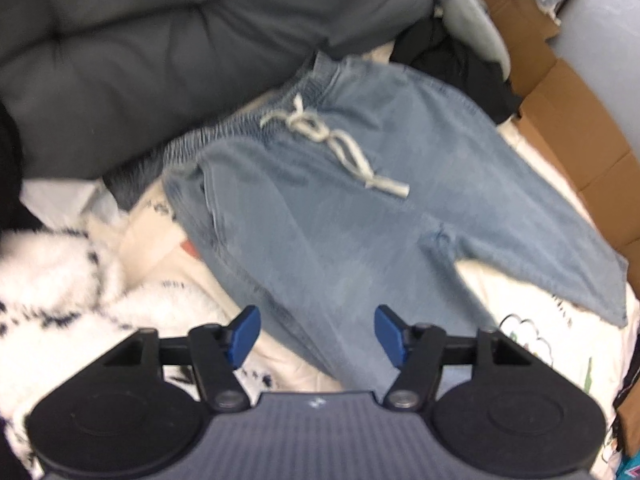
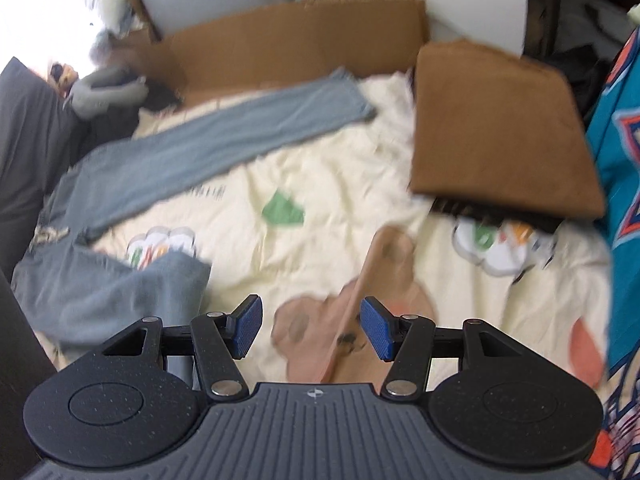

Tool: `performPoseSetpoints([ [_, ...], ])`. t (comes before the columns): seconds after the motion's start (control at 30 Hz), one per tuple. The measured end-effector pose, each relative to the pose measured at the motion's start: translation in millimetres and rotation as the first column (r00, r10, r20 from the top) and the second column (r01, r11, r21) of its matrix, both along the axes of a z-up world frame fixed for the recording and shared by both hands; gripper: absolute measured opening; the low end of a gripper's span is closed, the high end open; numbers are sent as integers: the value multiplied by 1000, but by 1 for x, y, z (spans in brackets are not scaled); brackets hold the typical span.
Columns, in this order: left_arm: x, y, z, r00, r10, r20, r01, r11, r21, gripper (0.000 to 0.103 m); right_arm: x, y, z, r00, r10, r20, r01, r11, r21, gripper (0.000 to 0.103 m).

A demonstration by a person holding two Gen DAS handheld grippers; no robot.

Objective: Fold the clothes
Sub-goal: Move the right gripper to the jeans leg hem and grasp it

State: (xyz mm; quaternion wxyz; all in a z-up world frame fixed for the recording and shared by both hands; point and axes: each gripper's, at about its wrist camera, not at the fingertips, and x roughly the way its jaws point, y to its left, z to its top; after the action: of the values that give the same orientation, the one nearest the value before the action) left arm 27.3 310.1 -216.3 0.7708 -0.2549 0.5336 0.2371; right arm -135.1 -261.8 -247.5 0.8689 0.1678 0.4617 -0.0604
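Note:
Light blue denim trousers [image 1: 340, 200] with an elastic waist and a white drawstring [image 1: 332, 140] lie flat on a cream printed bedsheet [image 2: 340, 200]. My left gripper [image 1: 318, 336] hovers open over the lower part of one trouser leg, its blue pads on either side of the cloth without pressing it. In the right wrist view one leg [image 2: 224, 140] stretches away to the far edge and the other leg's end [image 2: 120, 292] lies crumpled at the left. My right gripper [image 2: 312, 328] is open over the sheet's brown bear print, to the right of that crumpled end.
A dark grey cushion [image 1: 160, 40] borders the waistband side. A white fluffy blanket [image 1: 48, 272] lies at the left. Cardboard [image 2: 300, 40] lines the far edge. A folded brown garment [image 2: 500, 132] and a teal jersey [image 2: 620, 140] sit at the right.

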Motion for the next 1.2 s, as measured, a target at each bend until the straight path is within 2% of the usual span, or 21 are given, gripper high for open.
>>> performPoseSetpoints([
  [0.27, -3, -14, -49, 997, -39, -61, 36, 999, -36, 64, 6, 30, -48, 993, 107, -49, -103, 992, 77, 61],
  [0.53, -1, -32, -79, 994, -72, -87, 67, 996, -65, 64, 20, 48, -83, 983, 174, -50, -164, 974, 156, 61],
  [0.93, 9, -55, -86, 989, -114, -95, 107, 991, -75, 64, 67, 73, -130, 977, 200, -68, -173, 941, 290, 57],
  [0.97, 9, -56, -86, 989, -114, -95, 107, 991, -75, 64, 70, 74, -134, 977, 200, -72, -170, 940, 296, 51],
  [1.13, 6, -56, -88, 989, -109, -97, 101, 992, -81, 64, 88, 76, -145, 971, 224, -85, -185, 928, 324, 49],
  [1.2, 6, -57, -90, 989, -107, -101, 98, 992, -84, 64, 95, 81, -148, 964, 250, -91, -208, 921, 329, 41],
])
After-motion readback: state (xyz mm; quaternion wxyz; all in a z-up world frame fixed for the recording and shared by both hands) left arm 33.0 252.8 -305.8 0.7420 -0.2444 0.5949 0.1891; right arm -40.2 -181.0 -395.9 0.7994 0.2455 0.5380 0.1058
